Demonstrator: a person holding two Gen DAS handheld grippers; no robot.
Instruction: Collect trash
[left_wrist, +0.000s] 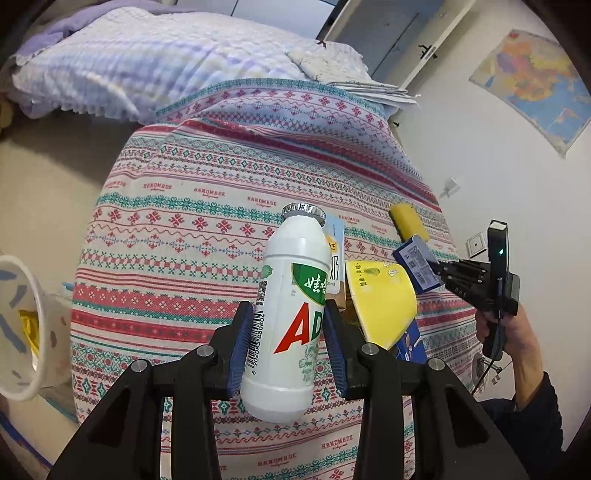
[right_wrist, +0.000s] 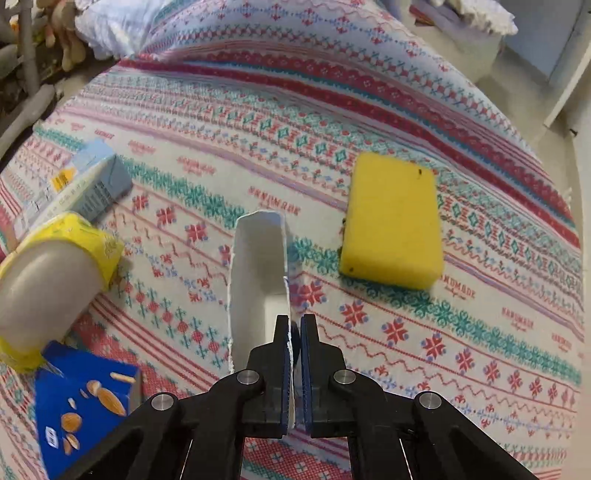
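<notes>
My left gripper (left_wrist: 288, 306) is shut on a white plastic drink bottle (left_wrist: 288, 254) with a foil cap and red "AD" lettering, held upright above the patterned bedspread (left_wrist: 184, 229). To its right, a person's hand (left_wrist: 517, 332) holds my right gripper (left_wrist: 437, 271), shut on one wall of a small open blue box (left_wrist: 415, 266). In the right wrist view the right gripper (right_wrist: 294, 319) pinches that box's white inner wall (right_wrist: 258, 266), lifted over the cloth. A yellow paper cup (right_wrist: 51, 280) lies on its side at the left.
A yellow sponge (right_wrist: 393, 221), a light-blue milk carton (right_wrist: 88, 184) and a blue almond-print box (right_wrist: 85, 402) lie on the bedspread (right_wrist: 443, 350). A white bin (left_wrist: 26, 325) stands beside the bed at the left. A folded quilt (left_wrist: 110, 62) lies behind.
</notes>
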